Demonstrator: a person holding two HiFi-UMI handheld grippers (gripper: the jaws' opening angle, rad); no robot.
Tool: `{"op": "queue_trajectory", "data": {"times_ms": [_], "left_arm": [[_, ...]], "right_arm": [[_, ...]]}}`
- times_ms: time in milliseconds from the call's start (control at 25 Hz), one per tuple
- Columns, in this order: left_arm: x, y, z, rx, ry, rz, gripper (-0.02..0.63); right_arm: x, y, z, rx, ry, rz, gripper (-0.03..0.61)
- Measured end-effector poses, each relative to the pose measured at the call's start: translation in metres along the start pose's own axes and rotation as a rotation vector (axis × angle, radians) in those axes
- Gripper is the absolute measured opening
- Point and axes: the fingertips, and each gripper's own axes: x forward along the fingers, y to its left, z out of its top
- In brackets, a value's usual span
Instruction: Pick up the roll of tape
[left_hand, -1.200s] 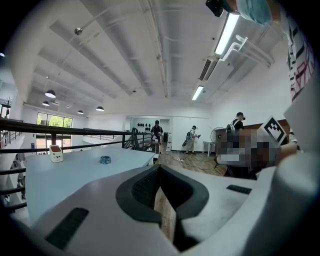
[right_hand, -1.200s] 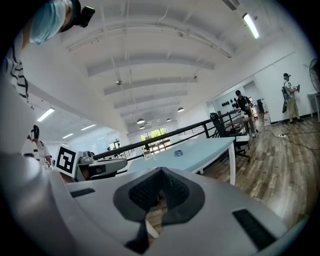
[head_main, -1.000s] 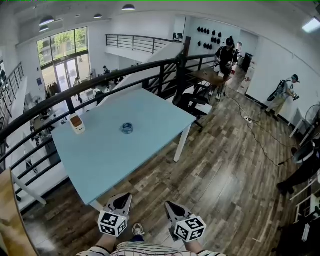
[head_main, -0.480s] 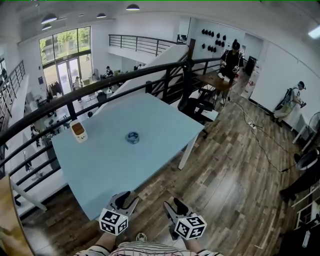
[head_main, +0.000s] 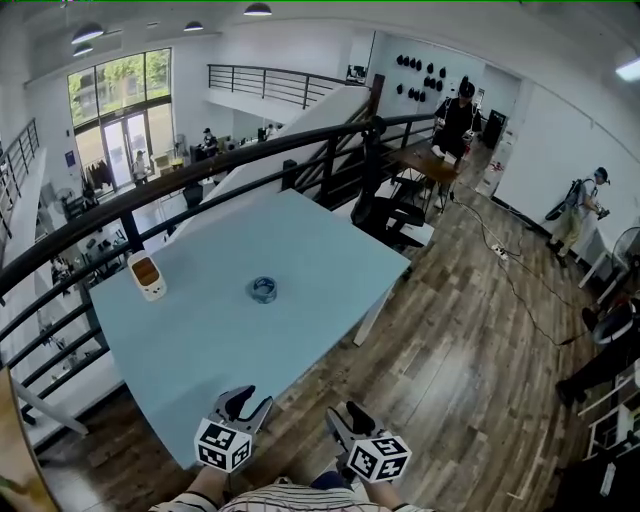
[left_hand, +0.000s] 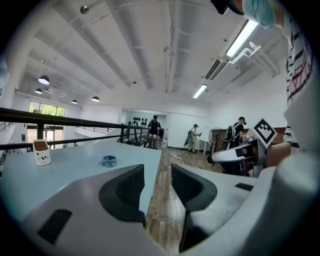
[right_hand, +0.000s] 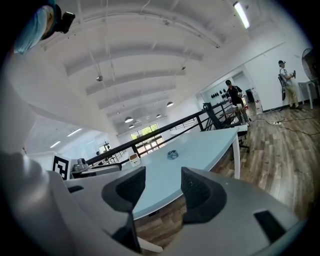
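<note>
A small blue roll of tape (head_main: 263, 289) lies flat near the middle of the light blue table (head_main: 330, 245); it also shows in the left gripper view (left_hand: 109, 161) and the right gripper view (right_hand: 172, 155). My left gripper (head_main: 248, 402) hovers at the table's near edge, well short of the tape, its jaws opening with nothing between them. My right gripper (head_main: 343, 416) is beside it over the wooden floor, open and empty.
A small white device with an orange top (head_main: 146, 277) stands on the table's left side. A black railing (head_main: 200, 160) runs behind the table. A chair (head_main: 390, 215) stands at its far right corner. People (head_main: 578, 200) stand in the distance.
Both grippers went from shut to open. The view has come closer to the table, so the table's near edge now sits right in front of the left gripper.
</note>
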Motion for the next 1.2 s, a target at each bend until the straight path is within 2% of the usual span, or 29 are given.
{"op": "queue_trajectory", "data": {"times_ms": [240,600,760,960,1200], "left_arm": [[0.044,0.026,-0.004,-0.014,0.017,0.024,0.147],[0.114,0.054,0.031,-0.01,-0.004,0.149,0.147],[0.153,0.053,0.039,-0.003,-0.003,0.187,0.147],[0.196,0.058,0.045,0.057,0.025,0.234,0.147],[0.212,0.078,0.057,0.166,0.093,0.287,0.147]], "right_arm": [[0.046,-0.034,0.016,-0.004,0.021,0.009,0.216],[0.112,-0.086,0.072,-0.048,0.053,0.118,0.216],[0.132,-0.119,0.101,-0.065,0.051,0.158,0.215],[0.153,-0.16,0.12,-0.07,0.07,0.201,0.216],[0.17,-0.171,0.126,-0.076,0.116,0.259,0.215]]}}
